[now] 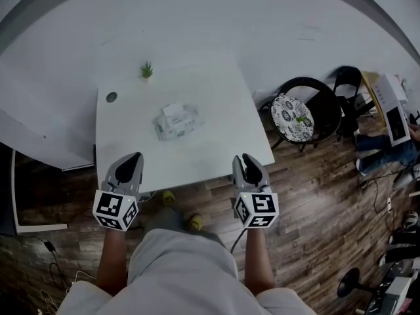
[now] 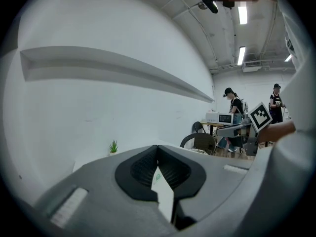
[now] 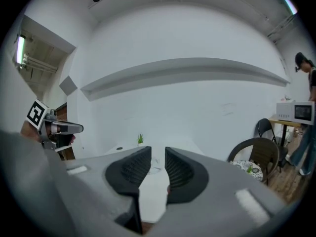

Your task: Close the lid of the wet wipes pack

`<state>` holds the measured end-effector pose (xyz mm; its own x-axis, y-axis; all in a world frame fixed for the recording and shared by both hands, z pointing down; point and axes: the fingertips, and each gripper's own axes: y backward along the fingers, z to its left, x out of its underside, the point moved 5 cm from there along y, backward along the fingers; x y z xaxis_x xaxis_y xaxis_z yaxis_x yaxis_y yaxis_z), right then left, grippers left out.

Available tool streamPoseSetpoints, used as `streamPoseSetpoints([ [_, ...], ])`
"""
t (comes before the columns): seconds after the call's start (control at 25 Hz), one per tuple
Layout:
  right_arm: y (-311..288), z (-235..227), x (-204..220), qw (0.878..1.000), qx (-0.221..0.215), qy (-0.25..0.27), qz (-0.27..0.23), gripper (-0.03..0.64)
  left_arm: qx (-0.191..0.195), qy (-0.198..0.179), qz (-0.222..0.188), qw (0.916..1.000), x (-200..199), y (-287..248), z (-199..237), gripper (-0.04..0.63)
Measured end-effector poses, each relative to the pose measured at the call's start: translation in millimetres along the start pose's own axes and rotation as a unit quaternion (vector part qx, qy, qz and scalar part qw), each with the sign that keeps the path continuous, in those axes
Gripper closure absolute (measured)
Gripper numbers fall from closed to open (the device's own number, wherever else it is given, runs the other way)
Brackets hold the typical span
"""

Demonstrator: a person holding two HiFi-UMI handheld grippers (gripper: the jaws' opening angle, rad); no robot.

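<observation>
The wet wipes pack lies mid-table with its lid open, well apart from both grippers at the white table's near edge. The left gripper is empty, jaw tips touching – the right gripper is empty too, jaws slightly parted.

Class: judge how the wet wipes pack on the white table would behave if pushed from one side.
The wet wipes pack looks like a soft, wrinkled pouch, so it would probably give rather than stay stiff. It lies flat on the smooth table, so it seems likelier to slide than tip.
</observation>
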<state>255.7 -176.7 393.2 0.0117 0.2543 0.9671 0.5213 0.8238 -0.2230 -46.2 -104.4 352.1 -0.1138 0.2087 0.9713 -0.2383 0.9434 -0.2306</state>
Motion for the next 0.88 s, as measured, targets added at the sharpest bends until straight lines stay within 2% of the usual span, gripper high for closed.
streamPoseSetpoints([
  [0.32,-38.2,-10.4,-9.6,1.0,-0.001,0.012,0.012,0.525,0.005,0.012,0.001,0.9999,-0.3,-37.6,18.1,0.595],
  [0.64,-99.3,-10.9,-13.7,0.999,-0.013,0.031,0.042,0.524,-0.001,0.045,0.012,0.9989,12.4,-79.4,54.6,0.595],
  [0.88,-150.4,-2.0,-15.6,0.996,-0.038,0.046,0.065,0.525,-0.013,0.071,0.022,0.9971,27.3,-104.6,88.6,0.595],
])
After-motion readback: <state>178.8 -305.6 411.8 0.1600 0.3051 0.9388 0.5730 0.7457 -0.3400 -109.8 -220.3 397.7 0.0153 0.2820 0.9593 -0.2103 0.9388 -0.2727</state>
